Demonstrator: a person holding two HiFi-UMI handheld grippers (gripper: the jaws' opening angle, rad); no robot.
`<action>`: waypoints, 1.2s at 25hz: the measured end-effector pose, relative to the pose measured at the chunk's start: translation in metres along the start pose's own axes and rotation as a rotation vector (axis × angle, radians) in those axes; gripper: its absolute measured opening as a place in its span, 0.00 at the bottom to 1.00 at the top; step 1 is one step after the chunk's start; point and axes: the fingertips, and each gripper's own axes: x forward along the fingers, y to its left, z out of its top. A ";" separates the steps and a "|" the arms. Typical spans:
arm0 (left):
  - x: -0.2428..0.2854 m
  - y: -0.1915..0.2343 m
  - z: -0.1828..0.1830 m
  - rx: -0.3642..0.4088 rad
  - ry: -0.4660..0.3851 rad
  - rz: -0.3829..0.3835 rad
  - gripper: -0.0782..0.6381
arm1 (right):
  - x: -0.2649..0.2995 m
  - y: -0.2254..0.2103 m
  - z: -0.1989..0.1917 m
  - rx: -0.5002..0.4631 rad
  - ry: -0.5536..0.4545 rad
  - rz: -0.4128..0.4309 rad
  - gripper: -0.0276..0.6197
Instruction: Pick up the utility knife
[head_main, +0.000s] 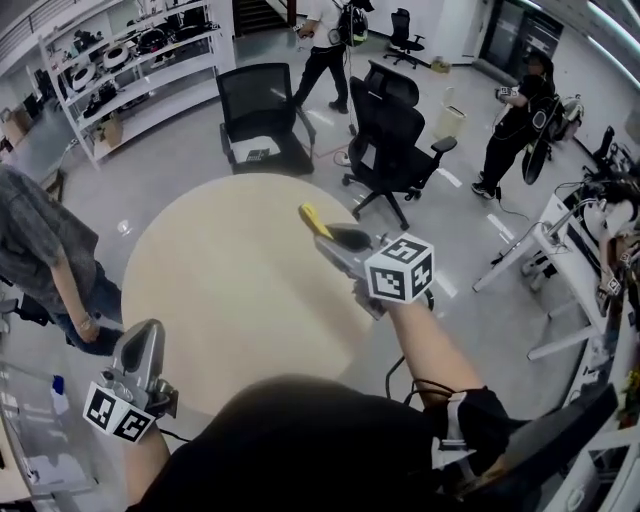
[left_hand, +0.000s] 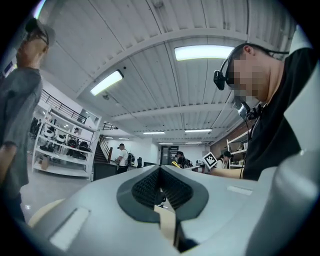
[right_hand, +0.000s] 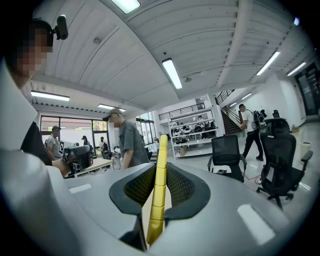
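Note:
My right gripper is raised over the right side of the round beige table and is shut on the yellow utility knife. In the right gripper view the knife stands on edge between the dark ribbed pads, with its yellow end sticking out past the fingertips. My left gripper hangs low at the table's near left edge. Its jaws meet in the left gripper view with nothing between them.
Two black office chairs stand beyond the table. A person in a grey shirt stands at the left. White shelving lines the far left. A white desk with cables is at the right, and other people stand further off.

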 end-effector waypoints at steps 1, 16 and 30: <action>-0.002 0.005 0.001 -0.002 0.000 -0.008 0.09 | 0.002 0.004 0.002 0.006 -0.007 -0.004 0.17; -0.026 0.087 0.008 -0.026 -0.026 -0.070 0.09 | 0.054 0.056 0.010 0.000 -0.045 -0.031 0.17; -0.024 0.088 -0.001 -0.039 -0.030 -0.032 0.09 | 0.062 0.045 0.009 -0.024 -0.021 -0.003 0.17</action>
